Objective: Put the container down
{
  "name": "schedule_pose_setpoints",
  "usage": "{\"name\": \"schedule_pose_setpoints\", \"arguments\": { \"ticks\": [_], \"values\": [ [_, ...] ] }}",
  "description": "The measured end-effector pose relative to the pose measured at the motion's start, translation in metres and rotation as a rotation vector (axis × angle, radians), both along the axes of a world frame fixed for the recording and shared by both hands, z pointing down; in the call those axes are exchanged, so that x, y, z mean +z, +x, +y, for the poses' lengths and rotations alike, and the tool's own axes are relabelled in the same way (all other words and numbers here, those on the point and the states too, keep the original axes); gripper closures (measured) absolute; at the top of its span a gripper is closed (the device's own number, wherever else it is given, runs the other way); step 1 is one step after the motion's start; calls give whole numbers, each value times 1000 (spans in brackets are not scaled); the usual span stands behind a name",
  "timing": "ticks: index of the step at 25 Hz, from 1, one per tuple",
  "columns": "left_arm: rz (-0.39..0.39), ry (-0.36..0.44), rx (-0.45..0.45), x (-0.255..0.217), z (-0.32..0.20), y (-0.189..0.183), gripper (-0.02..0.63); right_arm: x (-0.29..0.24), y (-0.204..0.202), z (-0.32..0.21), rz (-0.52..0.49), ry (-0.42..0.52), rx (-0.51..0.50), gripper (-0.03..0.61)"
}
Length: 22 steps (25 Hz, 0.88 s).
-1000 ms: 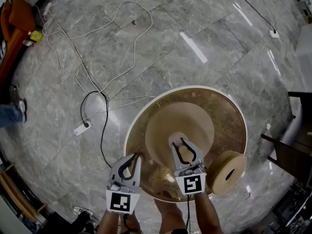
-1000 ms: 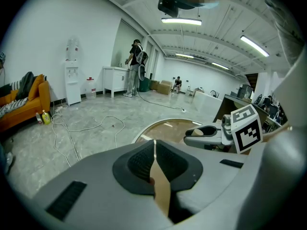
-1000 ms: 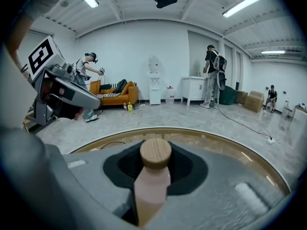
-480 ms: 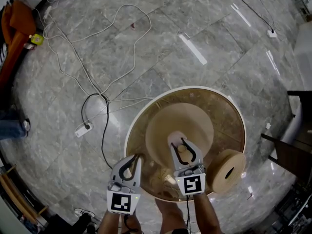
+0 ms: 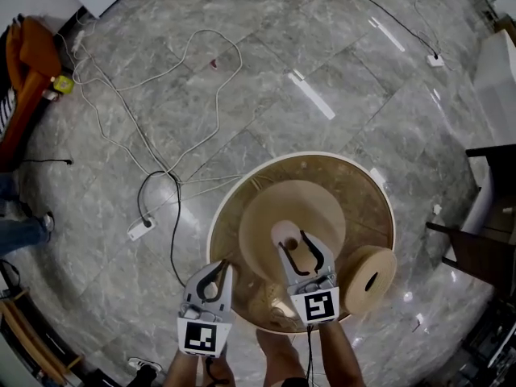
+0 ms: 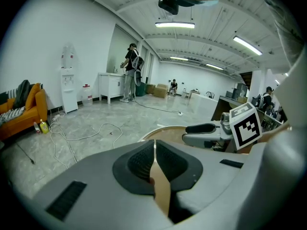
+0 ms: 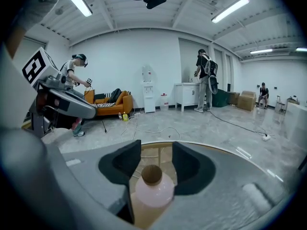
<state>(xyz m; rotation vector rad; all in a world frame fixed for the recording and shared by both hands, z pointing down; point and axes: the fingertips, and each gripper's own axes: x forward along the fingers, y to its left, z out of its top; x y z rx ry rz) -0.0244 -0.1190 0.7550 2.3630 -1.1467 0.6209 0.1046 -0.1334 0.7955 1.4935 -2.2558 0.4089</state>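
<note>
My right hand-held gripper (image 7: 156,152) has jaws apart, and they have just been opening. The container (image 7: 154,189), a pale pink bottle with a cork lid (image 7: 152,174), sits between them, low and back from the fingertips. Neither pad touches it. In the head view it stands upright on the round glass table (image 5: 306,156), near the middle, over the tan base. My left hand-held gripper (image 6: 154,152) has its jaws together with nothing held. It hangs at the near left edge of the table, well apart from the container. A tan round thing with a hole (image 5: 369,279) sits just beside the table's right edge. White cables (image 5: 193,39) trail across the grey marble floor (image 5: 266,79).
</note>
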Motion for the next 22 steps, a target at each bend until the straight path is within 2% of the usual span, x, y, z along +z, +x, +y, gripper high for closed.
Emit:
{"name": "schedule_pose_setpoints", "arguments": {
  "ticks": [9, 13, 17, 22],
  "values": [
    [19, 62, 20, -70, -11, 8, 584, -74, 11, 2, 7, 30, 27, 376],
    [5, 146, 92, -111, -18, 14, 584, -120, 21, -2, 1, 59, 68, 376],
    [47, 155, 83, -164, -27, 24, 584, -171, 33, -4, 5, 104, 119, 376],
    [42, 238, 137, -218, -33, 34, 584, -228, 49, -2, 10, 157, 170, 384]
  ]
}}
